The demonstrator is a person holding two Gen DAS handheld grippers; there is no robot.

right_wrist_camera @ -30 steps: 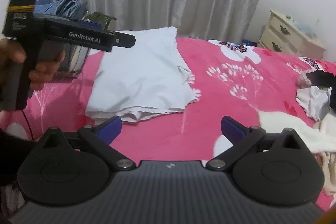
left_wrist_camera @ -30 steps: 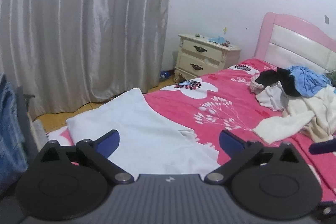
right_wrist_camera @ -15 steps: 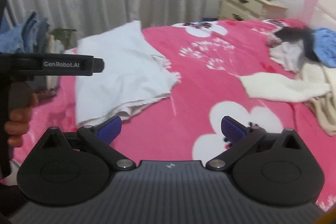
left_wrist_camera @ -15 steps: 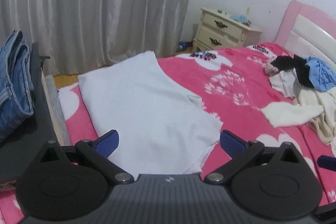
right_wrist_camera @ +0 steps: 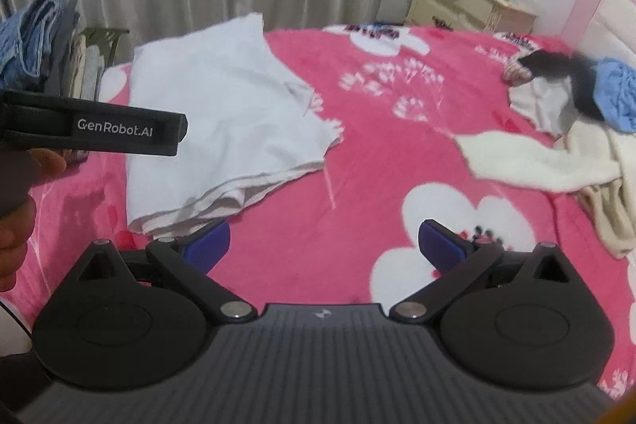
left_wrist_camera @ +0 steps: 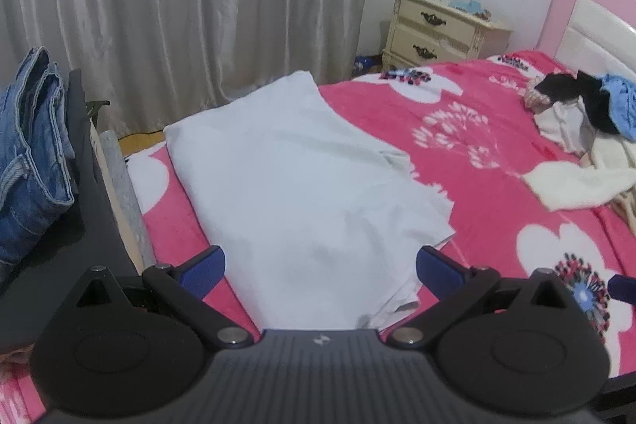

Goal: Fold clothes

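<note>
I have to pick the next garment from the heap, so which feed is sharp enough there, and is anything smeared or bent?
Left wrist view: the heap of black, blue and cream clothes is fairly sharp, though the grey pleated curtain bows from fisheye. Right wrist view: that heap is motion-smeared, while the folded white garment stays clearer.

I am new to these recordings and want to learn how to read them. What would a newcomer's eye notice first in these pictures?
First, the bright pink floral blanket that covers the bed. On it, toward the curtain side, lies a white garment spread flat, just ahead of the left gripper, whose jaws stand open and empty. Near the pink headboard sits a heap of unfolded clothes; the right gripper is open too.
</note>
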